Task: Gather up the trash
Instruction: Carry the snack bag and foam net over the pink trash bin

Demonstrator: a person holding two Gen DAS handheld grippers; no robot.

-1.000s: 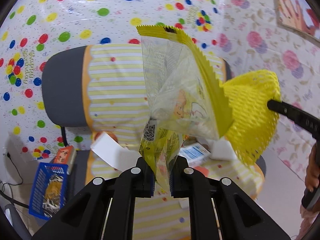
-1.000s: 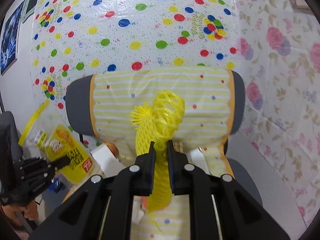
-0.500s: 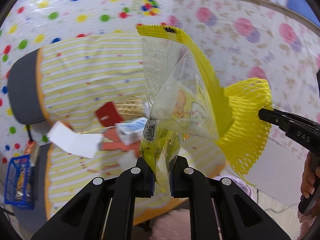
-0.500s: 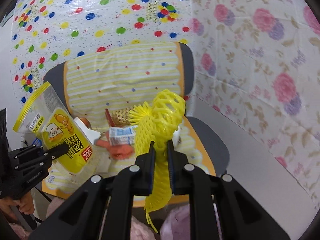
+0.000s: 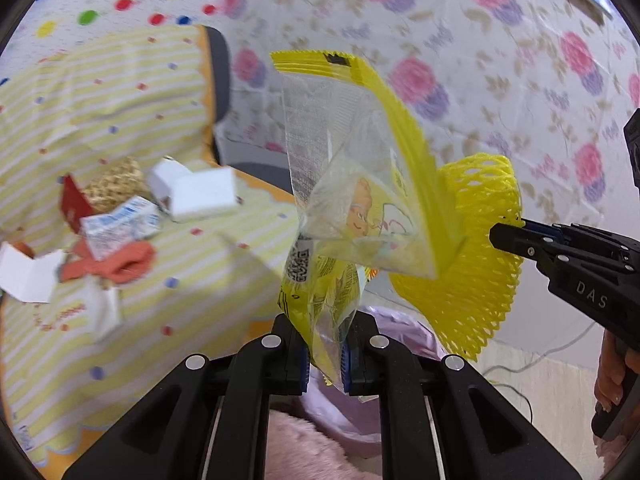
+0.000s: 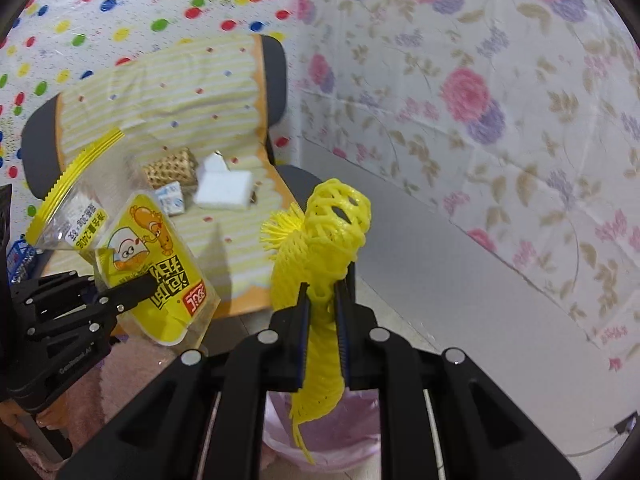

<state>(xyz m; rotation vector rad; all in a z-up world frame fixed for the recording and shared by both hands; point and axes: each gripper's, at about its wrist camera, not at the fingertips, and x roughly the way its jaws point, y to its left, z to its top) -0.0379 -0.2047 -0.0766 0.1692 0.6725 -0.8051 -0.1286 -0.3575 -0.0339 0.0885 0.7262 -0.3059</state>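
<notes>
My left gripper (image 5: 325,344) is shut on the lower end of a yellow-and-clear snack bag (image 5: 352,184), which stands up in front of the camera. In the right wrist view that left gripper (image 6: 138,286) shows at the left, with the snack bag (image 6: 156,264) in it. My right gripper (image 6: 322,304) is shut on a yellow foam fruit net (image 6: 320,240), which sticks up and hangs down between the fingers. The left wrist view shows the right gripper (image 5: 500,234) pinching the foam net (image 5: 472,264) at the right. A bin with a pink liner (image 6: 352,436) lies below both grippers.
A chair with a yellow striped cover (image 5: 224,280) stands to the left and carries litter: a white box (image 5: 200,196), a small carton (image 5: 120,228), orange peel (image 5: 116,264) and a wafer (image 5: 116,184). A floral wall and a grey panel (image 6: 460,280) stand at the right. A cable (image 5: 532,360) lies on the floor.
Both grippers have swung right and downward, away from the chair, each keeping its grip. The chair has slid to the left of both views and the pink-lined bin has come into sight below.
</notes>
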